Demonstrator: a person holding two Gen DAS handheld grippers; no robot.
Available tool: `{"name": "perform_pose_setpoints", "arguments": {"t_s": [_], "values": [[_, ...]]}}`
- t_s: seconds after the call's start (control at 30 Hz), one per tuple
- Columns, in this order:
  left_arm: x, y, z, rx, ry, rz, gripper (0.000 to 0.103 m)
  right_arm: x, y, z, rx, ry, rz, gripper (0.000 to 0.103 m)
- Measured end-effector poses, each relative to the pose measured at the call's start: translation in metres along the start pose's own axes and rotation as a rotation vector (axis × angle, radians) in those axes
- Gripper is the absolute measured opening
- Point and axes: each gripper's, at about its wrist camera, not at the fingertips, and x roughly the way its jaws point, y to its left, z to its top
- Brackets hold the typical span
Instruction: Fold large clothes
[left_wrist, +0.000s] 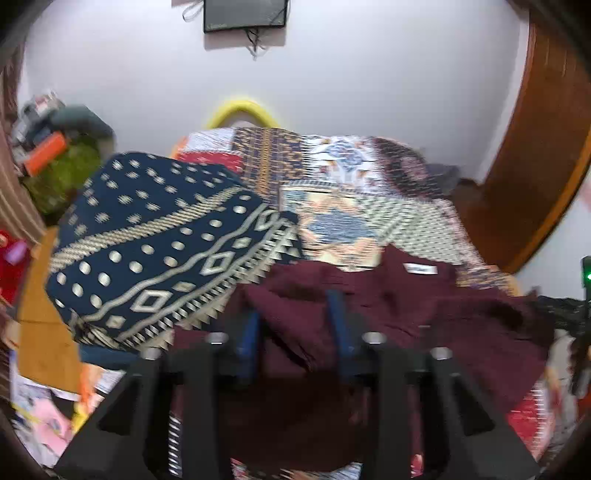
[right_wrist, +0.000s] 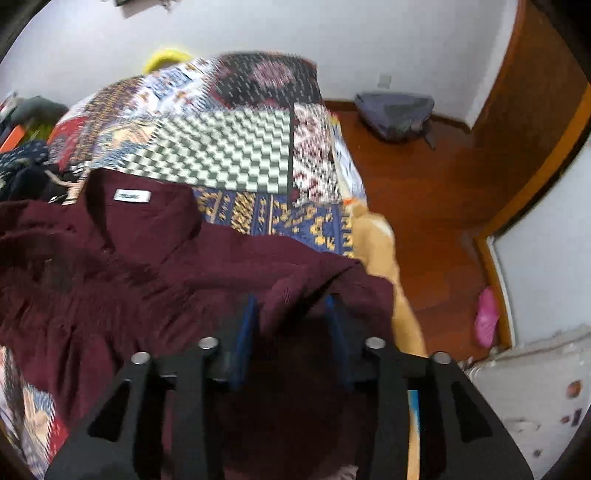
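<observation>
Cloth fills the gap of both grippers. The left gripper (left_wrist: 295, 317) points down at a maroon garment (left_wrist: 388, 314) with its blue fingers (left_wrist: 338, 325) spread apart, and a bunched fold of that garment rises between them; the pads stand clear of the cloth on each side, so the gripper is released rather than pinching. The right gripper (right_wrist: 291, 321) shows the same: its blue fingers (right_wrist: 334, 325) stand apart over the near right edge of the maroon garment (right_wrist: 147, 258), a ridge of cloth lies in the gap, and the pads do not press on it. The garment lies crumpled on a bed, its collar turned toward the far side with a white label (right_wrist: 132, 195) showing inside the neck. Under it spreads a patchwork bedspread (right_wrist: 221, 147) of checks, blue and yellow bands and red patches. To the left of the garment, in the left wrist view, a dark blue cloth (left_wrist: 155, 240) with cream dots and diamond bands lies folded on the bed, touching the maroon edge. Beyond the bed a yellow hoop (left_wrist: 240, 109) leans by the white wall, and a dark framed screen (left_wrist: 245, 14) hangs high on it. On the right side the right wrist view shows a brown wood floor (right_wrist: 424, 221), a grey bag (right_wrist: 397, 112) against the wall, and a pink slipper (right_wrist: 485, 317) near the door frame. Both views are blurred.
</observation>
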Motion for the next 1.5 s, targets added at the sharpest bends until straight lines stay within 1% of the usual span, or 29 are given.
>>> {"name": "perform_pose_setpoints", "arguments": {"t_s": [0.03, 0.1, 0.2, 0.3, 0.37, 0.43, 0.47, 0.5, 0.57, 0.6, 0.7, 0.8, 0.87, 0.97, 1.1, 1.2, 1.27, 1.33, 1.43, 1.5], "values": [[-0.005, 0.000, 0.000, -0.009, -0.001, -0.021, 0.061, -0.012, -0.002, -0.001, 0.002, -0.015, 0.007, 0.048], [-0.012, -0.008, -0.003, 0.004, -0.021, -0.018, 0.062, -0.029, -0.003, -0.003, 0.014, -0.045, 0.042, 0.049], [-0.023, -0.028, -0.010, 0.073, -0.043, 0.010, 0.066, -0.048, 0.003, -0.009, 0.030, -0.074, 0.105, 0.050], [-0.035, -0.050, -0.021, 0.170, -0.065, 0.020, 0.069, -0.058, 0.019, -0.017, 0.014, -0.085, 0.165, 0.051], [-0.041, -0.068, -0.033, 0.239, -0.072, 0.014, 0.074, -0.058, 0.035, -0.020, -0.018, -0.091, 0.176, 0.052], [-0.042, -0.082, -0.044, 0.297, -0.068, -0.002, 0.083, -0.056, 0.054, -0.026, -0.058, -0.089, 0.182, 0.052], [-0.040, -0.091, -0.052, 0.329, -0.061, -0.014, 0.084, -0.053, 0.067, -0.030, -0.085, -0.082, 0.193, 0.052], [-0.037, -0.097, -0.058, 0.349, -0.051, -0.023, 0.086, -0.050, 0.076, -0.032, -0.104, -0.075, 0.203, 0.053], [-0.023, -0.111, -0.074, 0.394, -0.006, -0.036, 0.086, -0.039, 0.098, -0.040, -0.151, -0.054, 0.222, 0.053], [-0.017, -0.115, -0.080, 0.402, 0.013, -0.037, 0.086, -0.035, 0.107, -0.044, -0.170, -0.043, 0.226, 0.053], [0.012, -0.122, -0.097, 0.381, 0.075, -0.044, 0.086, -0.009, 0.133, -0.053, -0.225, 0.019, 0.226, 0.053], [0.048, -0.113, -0.108, 0.300, 0.150, -0.028, 0.086, 0.016, 0.146, -0.064, -0.242, 0.075, 0.203, 0.053], [0.065, -0.103, -0.111, 0.246, 0.179, -0.027, 0.086, 0.026, 0.149, -0.069, -0.258, 0.073, 0.177, 0.054], [0.076, -0.094, -0.113, 0.200, 0.201, -0.045, 0.086, 0.027, 0.153, -0.072, -0.276, 0.051, 0.166, 0.055], [0.067, -0.092, -0.112, 0.203, 0.185, -0.056, 0.086, 0.022, 0.151, -0.068, -0.259, 0.050, 0.159, 0.055], [0.045, -0.081, -0.112, 0.165, 0.149, -0.077, 0.086, 0.018, 0.150, -0.067, -0.233, 0.040, 0.173, 0.055], [0.030, -0.067, -0.110, 0.115, 0.119, -0.083, 0.086, 0.013, 0.149, -0.069, -0.212, 0.036, 0.193, 0.055], [0.014, -0.050, -0.108, 0.061, 0.084, -0.074, 0.086, 0.010, 0.150, -0.069, -0.201, 0.030, 0.208, 0.055], [-0.006, -0.018, -0.105, -0.036, 0.033, -0.042, 0.086, 0.005, 0.152, -0.070, -0.191, 0.021, 0.224, 0.055], [-0.019, 0.004, -0.108, -0.099, -0.006, -0.002, 0.086, 0.001, 0.154, -0.070, -0.193, 0.008, 0.226, 0.055]]}}
